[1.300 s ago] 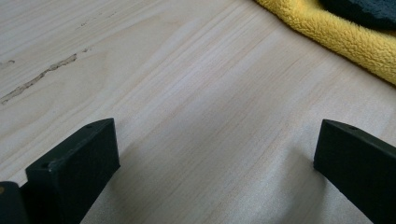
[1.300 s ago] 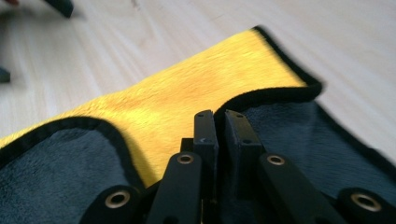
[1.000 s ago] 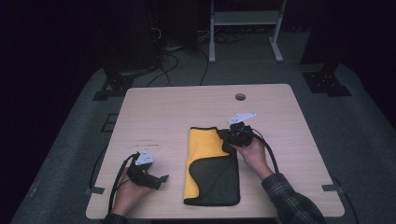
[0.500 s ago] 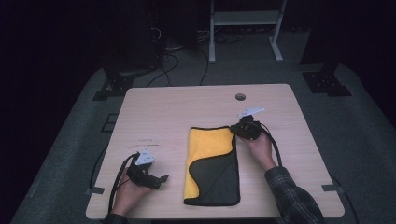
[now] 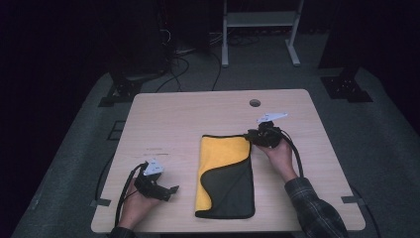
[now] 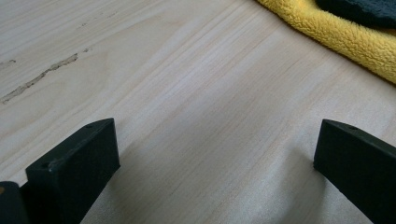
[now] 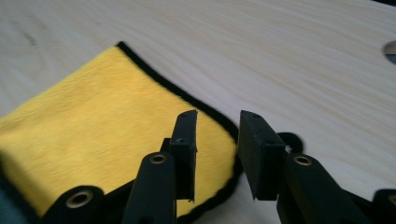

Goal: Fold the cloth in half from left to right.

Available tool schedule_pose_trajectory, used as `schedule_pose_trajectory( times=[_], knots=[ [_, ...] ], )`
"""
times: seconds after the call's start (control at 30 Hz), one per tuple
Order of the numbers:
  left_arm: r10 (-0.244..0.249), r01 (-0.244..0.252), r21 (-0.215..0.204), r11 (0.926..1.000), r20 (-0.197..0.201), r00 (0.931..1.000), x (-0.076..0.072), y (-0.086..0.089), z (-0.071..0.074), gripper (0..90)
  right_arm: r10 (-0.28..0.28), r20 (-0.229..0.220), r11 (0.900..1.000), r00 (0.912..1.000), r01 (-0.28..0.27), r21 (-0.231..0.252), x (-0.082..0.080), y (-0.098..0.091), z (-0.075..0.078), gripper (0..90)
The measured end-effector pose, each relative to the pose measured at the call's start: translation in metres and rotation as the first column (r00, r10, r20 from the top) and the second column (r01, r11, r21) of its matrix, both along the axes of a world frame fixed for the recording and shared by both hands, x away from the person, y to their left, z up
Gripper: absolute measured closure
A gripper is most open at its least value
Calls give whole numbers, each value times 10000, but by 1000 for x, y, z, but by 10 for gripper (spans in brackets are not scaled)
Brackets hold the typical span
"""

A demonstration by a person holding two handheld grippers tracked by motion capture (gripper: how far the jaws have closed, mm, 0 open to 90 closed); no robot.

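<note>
Our right hand-held gripper (image 5: 258, 137) has just been opening: its jaws stand a narrow gap apart above the far right corner of the cloth (image 5: 225, 176), with nothing pinched between them. A second ago it held that corner closer to the middle; now the cloth lies on the desk (image 5: 173, 124), yellow above, black flap across. We judge this fold released. Our left hand-held gripper (image 5: 161, 190) rests wide open, empty.

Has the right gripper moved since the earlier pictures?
Yes. The right gripper went rightward, off the cloth towards its far right corner, nearer the table's hole.
</note>
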State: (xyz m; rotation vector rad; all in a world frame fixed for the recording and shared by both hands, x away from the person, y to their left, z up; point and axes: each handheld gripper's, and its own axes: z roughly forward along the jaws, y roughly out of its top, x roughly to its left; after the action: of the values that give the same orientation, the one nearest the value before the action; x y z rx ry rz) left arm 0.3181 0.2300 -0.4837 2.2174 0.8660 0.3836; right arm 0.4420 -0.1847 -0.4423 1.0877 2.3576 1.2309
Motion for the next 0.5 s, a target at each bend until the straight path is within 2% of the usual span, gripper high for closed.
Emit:
schedule_pose_trajectory(
  times=[0.17, 0.27, 0.37, 0.5],
  knots=[
    [3, -3, 1, 10000, 0, 10000, 0, 0, 0, 0, 820, -98, 9965, 9966, -819, 161, -16, 15, 4, 638],
    [6, -6, 1, 10000, 3, 10000, 0, 0, 0, 0, 1445, -92, 9891, 9895, -1442, 289, -25, 29, 5, 629],
    [-4, 4, 12, 10000, 15, 10000, 0, 0, 0, 0, 2117, -111, 9764, 9773, -2110, 460, -35, 47, 5, 618],
    [-2, 2, 12, 10000, 14, 10000, 0, 0, 0, 0, 2974, -232, 9541, 9545, -2962, 431, -47, 70, 4, 610]
  ],
)
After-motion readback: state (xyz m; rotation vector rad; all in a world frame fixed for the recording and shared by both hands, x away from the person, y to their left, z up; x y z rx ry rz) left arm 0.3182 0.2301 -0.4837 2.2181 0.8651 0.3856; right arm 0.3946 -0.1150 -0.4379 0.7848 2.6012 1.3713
